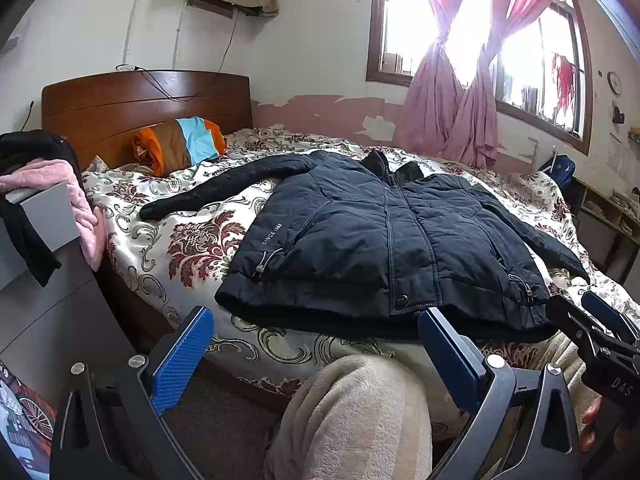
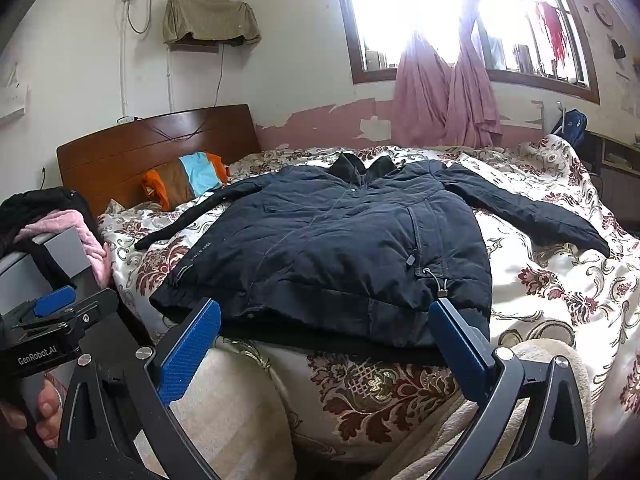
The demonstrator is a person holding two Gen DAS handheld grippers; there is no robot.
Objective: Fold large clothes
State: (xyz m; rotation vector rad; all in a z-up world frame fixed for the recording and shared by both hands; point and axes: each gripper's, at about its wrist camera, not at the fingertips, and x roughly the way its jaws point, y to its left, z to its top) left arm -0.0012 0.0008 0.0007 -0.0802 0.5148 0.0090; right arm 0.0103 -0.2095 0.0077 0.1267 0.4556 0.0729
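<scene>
A dark navy padded jacket (image 1: 380, 240) lies front-up and zipped on the bed, collar toward the far wall and hem at the near edge. One sleeve (image 1: 208, 192) stretches left toward the headboard. The other sleeve (image 2: 540, 216) runs out to the right. My left gripper (image 1: 314, 320) hovers open just short of the hem, nothing between its blue pads. My right gripper (image 2: 326, 312) is also open and empty, in front of the jacket (image 2: 340, 248) at its hem. Each gripper shows at the edge of the other's view: the right gripper (image 1: 584, 312), the left gripper (image 2: 76, 302).
The bed carries a cream and maroon floral bedspread (image 1: 192, 240) and has a wooden headboard (image 1: 140, 104). An orange, brown and blue bundle (image 1: 180, 144) lies by the headboard. A bedside cabinet (image 1: 44, 216) with pink and black clothes stands left. The person's cream fleece legs (image 1: 360, 412) touch the bed edge.
</scene>
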